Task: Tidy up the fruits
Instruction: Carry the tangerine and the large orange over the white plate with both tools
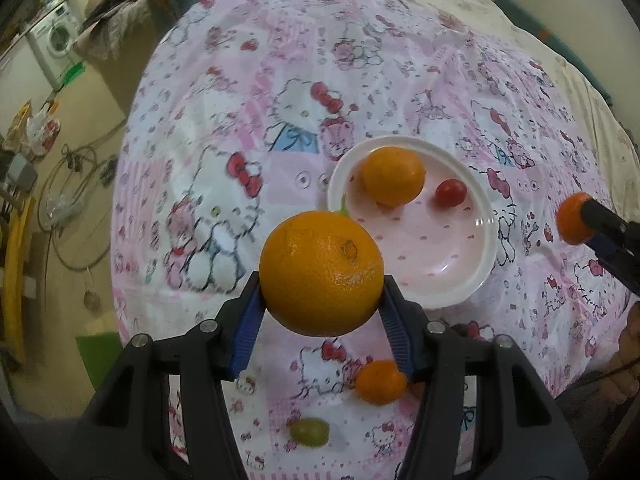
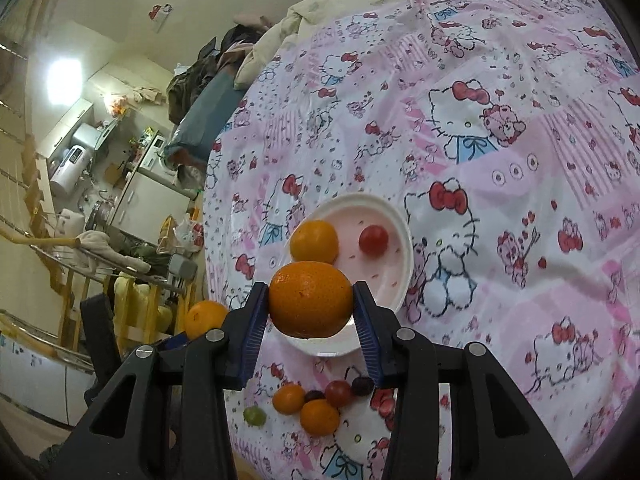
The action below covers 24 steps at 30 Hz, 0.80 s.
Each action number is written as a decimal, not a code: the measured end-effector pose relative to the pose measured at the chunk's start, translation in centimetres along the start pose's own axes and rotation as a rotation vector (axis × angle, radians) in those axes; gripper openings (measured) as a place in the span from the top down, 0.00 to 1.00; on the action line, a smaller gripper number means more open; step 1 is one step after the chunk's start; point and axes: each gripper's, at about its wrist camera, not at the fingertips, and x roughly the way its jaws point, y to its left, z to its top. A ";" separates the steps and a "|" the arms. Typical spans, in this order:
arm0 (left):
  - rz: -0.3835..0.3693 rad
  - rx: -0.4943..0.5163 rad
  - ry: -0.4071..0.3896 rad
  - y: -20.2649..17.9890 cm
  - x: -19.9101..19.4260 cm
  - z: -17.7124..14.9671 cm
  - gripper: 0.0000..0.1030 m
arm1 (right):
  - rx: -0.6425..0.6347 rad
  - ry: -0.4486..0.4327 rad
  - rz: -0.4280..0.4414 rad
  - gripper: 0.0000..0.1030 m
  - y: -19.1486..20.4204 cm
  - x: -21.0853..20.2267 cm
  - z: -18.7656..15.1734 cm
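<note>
Orange fruit fills both tongs: left gripper [image 1: 322, 304] clamps a large orange [image 1: 320, 272], right gripper [image 2: 312, 316] a tangerine [image 2: 310, 300], above the plate [image 2: 404, 240]. Risk: round fruit rolling off the shallow rim on release.

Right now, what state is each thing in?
Left gripper: shut on a large orange.
Right gripper: shut on a small orange.
Plate: holds one orange fruit and a red tomato.
Green grape: loose on the cloth.
</note>
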 end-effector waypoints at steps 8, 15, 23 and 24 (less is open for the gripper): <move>-0.026 0.075 0.032 -3.2 3.1 2.1 0.50 | -0.007 0.081 -0.057 0.57 -0.7 4.2 1.7; -0.017 0.107 0.067 -4.4 6.2 3.3 0.50 | -0.005 0.148 -0.108 0.57 -2.1 7.4 1.8; -0.015 0.087 0.110 -4.3 8.9 3.7 0.49 | 0.055 0.184 -0.131 0.57 -3.8 9.4 1.0; -0.014 0.085 0.107 -4.4 9.0 3.8 0.49 | 0.053 0.183 -0.137 0.57 -3.8 9.5 0.9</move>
